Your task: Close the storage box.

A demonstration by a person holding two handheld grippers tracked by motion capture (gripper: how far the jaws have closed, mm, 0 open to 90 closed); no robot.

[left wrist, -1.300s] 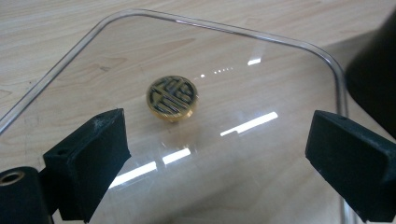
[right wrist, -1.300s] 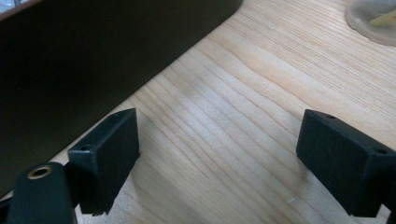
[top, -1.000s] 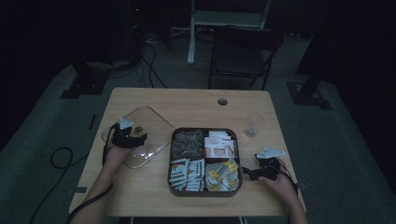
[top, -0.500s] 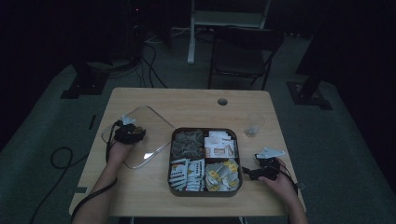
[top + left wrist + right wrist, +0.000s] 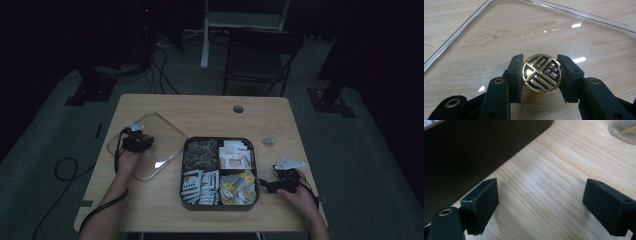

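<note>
A clear glass lid [image 5: 162, 131] lies flat on the wooden table, left of the dark compartment tray [image 5: 220, 206]. In the left gripper view a round gold knob [image 5: 541, 73] with a dark pattern stands on the lid [image 5: 524, 30]. My left gripper [image 5: 540, 61] has just been closing and its pads now press both sides of the knob. In the high view that gripper [image 5: 136, 137] sits over the lid's left part. My right gripper [image 5: 270, 185] rests on the table beside the tray's right side. It [image 5: 541, 195] stands open with only bare wood between the jaws.
The tray holds tea bags and several kinds of sachets in separate compartments; its dark wall [image 5: 474, 150] rises close at the right gripper's left. A small clear cup [image 5: 272, 134] stands at the tray's far right. A chair [image 5: 260, 55] stands beyond the table.
My left gripper has edged slightly farther over the lid. The right hand and the tray have not moved.
</note>
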